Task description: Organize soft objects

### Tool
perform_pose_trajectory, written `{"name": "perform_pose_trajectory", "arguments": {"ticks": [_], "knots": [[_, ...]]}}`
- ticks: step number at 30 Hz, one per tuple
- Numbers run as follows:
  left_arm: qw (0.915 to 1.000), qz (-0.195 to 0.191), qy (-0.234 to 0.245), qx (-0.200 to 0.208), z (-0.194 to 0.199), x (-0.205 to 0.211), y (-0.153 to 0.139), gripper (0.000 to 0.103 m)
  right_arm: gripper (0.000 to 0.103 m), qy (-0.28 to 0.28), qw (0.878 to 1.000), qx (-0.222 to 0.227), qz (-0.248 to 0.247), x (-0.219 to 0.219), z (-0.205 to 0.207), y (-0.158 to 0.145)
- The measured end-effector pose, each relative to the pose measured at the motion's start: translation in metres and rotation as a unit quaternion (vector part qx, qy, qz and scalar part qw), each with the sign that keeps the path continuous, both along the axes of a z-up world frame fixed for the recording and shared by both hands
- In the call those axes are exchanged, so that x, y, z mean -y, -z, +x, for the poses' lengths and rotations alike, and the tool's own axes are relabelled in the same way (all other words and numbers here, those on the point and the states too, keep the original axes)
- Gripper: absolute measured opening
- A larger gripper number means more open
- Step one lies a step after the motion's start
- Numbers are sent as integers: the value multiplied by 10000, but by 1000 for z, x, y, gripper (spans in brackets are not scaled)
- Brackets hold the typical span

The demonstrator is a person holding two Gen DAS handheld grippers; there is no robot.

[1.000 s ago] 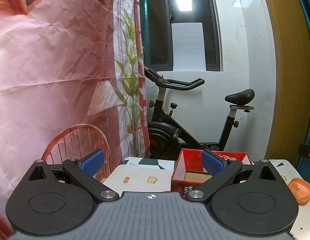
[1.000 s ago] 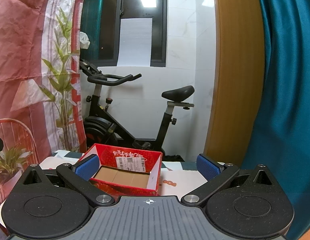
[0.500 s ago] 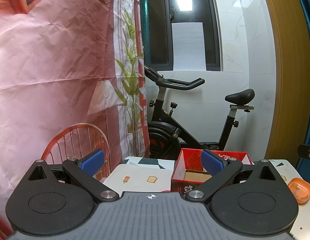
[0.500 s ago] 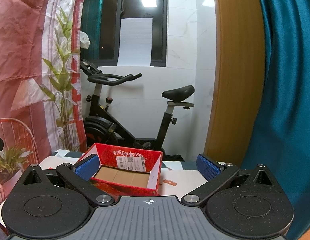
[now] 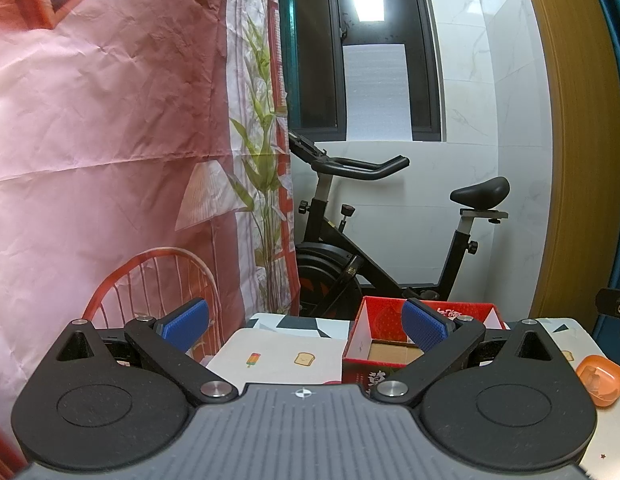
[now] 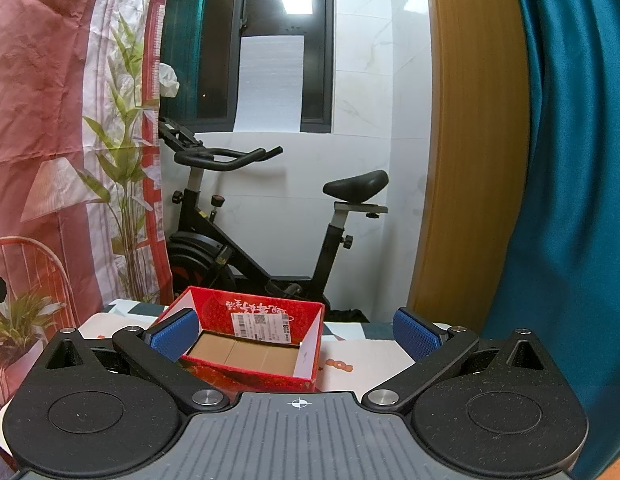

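Note:
A red cardboard box (image 5: 468, 312) (image 6: 270, 316) with a brown bottom stands open and empty on a table with a patterned cloth (image 5: 282, 356) (image 6: 370, 356). An orange soft object (image 5: 600, 379) lies on the cloth at the right edge of the left wrist view. My left gripper (image 5: 304, 326) is open above the near side of the table, its right fingertip in front of the box. My right gripper (image 6: 296, 332) is open too, with nothing between its blue pads, the box just beyond its left fingertip.
A black exercise bike (image 5: 390, 240) (image 6: 270, 232) stands behind the table by a white wall and dark window. A pink printed backdrop (image 5: 110, 140) hangs on the left; a wooden frame (image 6: 462, 160) and teal curtain (image 6: 570, 180) stand on the right.
Almost nothing differs; the left wrist view has shifted very slightly, and both grippers stay open in the same place.

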State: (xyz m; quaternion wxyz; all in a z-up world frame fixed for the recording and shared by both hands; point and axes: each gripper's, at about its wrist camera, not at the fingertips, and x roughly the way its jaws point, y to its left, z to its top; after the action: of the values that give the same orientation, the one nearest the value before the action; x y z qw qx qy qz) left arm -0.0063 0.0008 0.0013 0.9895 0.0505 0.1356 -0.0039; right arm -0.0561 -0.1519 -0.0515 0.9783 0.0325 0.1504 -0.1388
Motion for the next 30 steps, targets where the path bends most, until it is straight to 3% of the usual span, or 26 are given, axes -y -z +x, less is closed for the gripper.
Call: {"name": "perform_pose_trajectory", "arguments": {"ticks": [30], "knots": [[9999, -50, 95, -17, 0, 1, 0, 103, 103, 11, 10000, 3, -5, 2, 0, -1]]}}
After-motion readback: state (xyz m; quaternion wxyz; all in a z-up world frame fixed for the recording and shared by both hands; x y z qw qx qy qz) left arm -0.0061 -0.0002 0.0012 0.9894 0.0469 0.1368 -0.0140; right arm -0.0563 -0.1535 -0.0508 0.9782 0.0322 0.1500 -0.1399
